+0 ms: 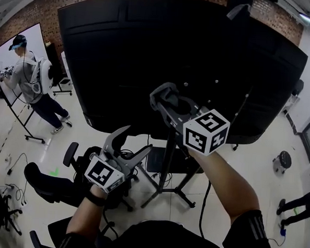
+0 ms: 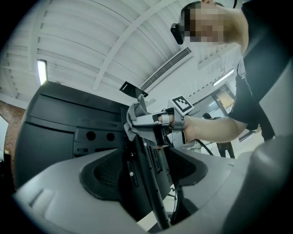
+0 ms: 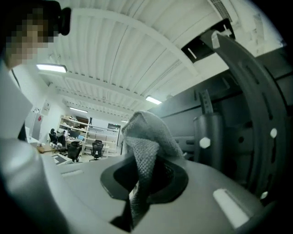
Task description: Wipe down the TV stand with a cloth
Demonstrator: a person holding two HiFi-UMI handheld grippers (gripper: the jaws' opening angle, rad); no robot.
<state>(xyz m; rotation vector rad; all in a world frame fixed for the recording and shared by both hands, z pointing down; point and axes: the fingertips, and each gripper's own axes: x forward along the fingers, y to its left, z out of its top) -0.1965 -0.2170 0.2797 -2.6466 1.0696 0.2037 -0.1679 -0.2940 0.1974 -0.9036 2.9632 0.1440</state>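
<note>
The TV stand's black pole (image 1: 168,158) rises from splayed legs to the back of a large black TV (image 1: 148,57). My right gripper (image 1: 172,98) is up by the pole's top, shut on a grey cloth (image 3: 144,141). In the left gripper view that cloth (image 2: 132,119) lies against the pole (image 2: 149,169) just under the TV mount. In the right gripper view the stand's curved bracket (image 3: 256,109) is close on the right. My left gripper (image 1: 135,140) is lower and to the left of the pole, its jaws wide open with nothing held; the pole shows beyond them.
A person (image 1: 32,82) with a backpack stands by a whiteboard at far left. Black office chairs (image 1: 51,185) crowd the floor under my left arm. A dark mat (image 1: 160,160) lies behind the stand's legs. Cables trail over the white floor, and someone's legs (image 1: 296,205) show at the right edge.
</note>
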